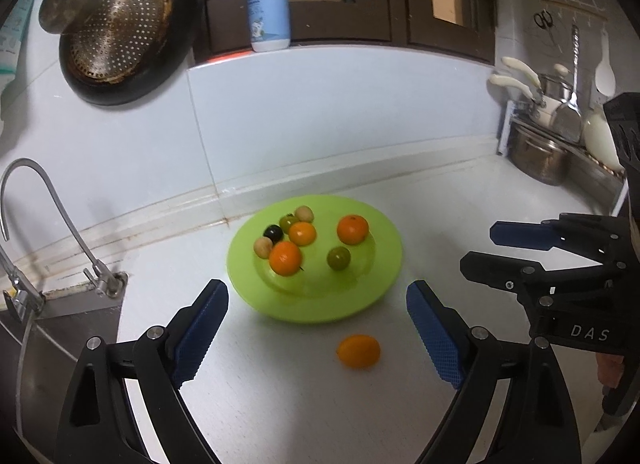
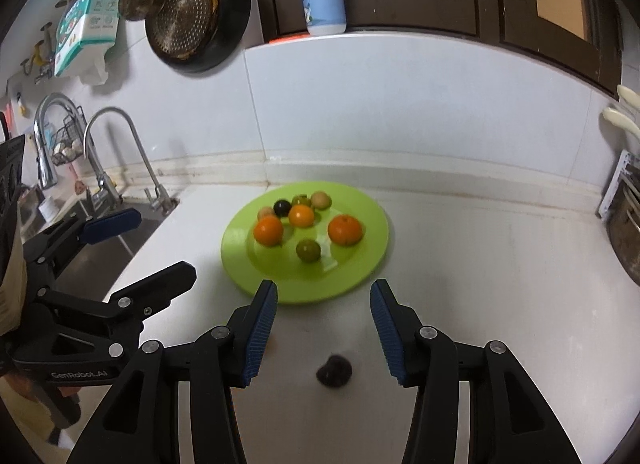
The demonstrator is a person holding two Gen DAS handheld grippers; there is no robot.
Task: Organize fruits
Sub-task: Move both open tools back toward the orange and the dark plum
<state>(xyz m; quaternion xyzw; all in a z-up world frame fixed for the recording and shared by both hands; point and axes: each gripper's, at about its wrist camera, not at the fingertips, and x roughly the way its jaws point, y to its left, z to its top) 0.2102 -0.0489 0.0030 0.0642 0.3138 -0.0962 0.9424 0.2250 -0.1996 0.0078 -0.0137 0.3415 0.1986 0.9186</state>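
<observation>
Flanking green plate [image 1: 384,288], bare counter [image 1: 280,404]

right gripper [image 2: 323,300] stands with jaws apart over the white counter [image 2: 480,284] — nothing between the pads. a dark fruit [image 2: 334,371] lies below them. green plate [image 2: 360,276] beyond holds three orange fruits — left gripper [image 2: 160,248] at left.

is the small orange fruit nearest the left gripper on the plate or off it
Off. The small orange fruit lies on the bare white counter, in front of the green plate's near rim, not touching it.
</observation>
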